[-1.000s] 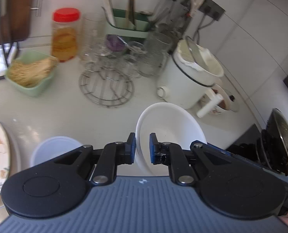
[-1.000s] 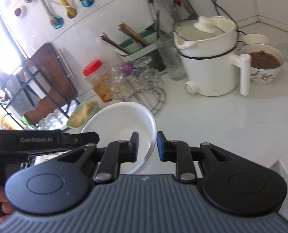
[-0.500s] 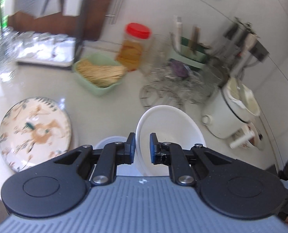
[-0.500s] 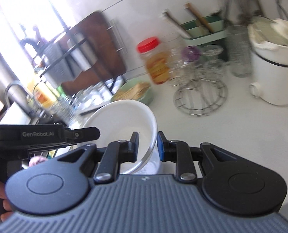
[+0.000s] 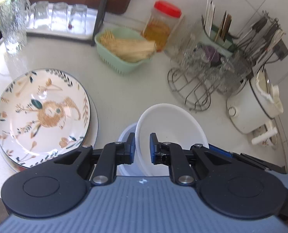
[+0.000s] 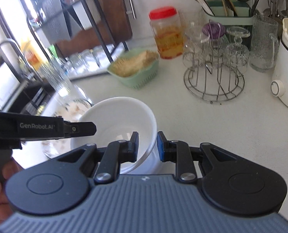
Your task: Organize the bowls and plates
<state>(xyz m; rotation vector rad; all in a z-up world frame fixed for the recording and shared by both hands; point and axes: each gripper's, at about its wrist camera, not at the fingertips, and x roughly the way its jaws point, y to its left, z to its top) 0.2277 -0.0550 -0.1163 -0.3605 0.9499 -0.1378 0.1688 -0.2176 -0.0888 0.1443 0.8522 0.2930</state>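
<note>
Both grippers grip one white bowl (image 5: 173,128) by opposite sides of its rim. My left gripper (image 5: 142,148) is shut on its near-left rim. My right gripper (image 6: 147,145) is shut on the bowl (image 6: 114,120) at its right rim. The bowl hangs tilted just above a second white bowl (image 5: 126,136), which also shows in the right wrist view (image 6: 153,165) on the counter. A patterned plate (image 5: 41,112) with a lion drawing lies on another plate left of the bowls.
A green basket (image 5: 124,54) of noodles, a red-lidded jar (image 5: 161,29), a wire glass rack (image 5: 202,77) and a white cooker (image 5: 254,104) stand behind. A tall glass (image 5: 12,27) and a tray of glasses (image 5: 62,15) are at the far left.
Both grippers have carried the white bowl leftward along the counter, away from the cooker, to above the second white bowl next to the patterned plate.
</note>
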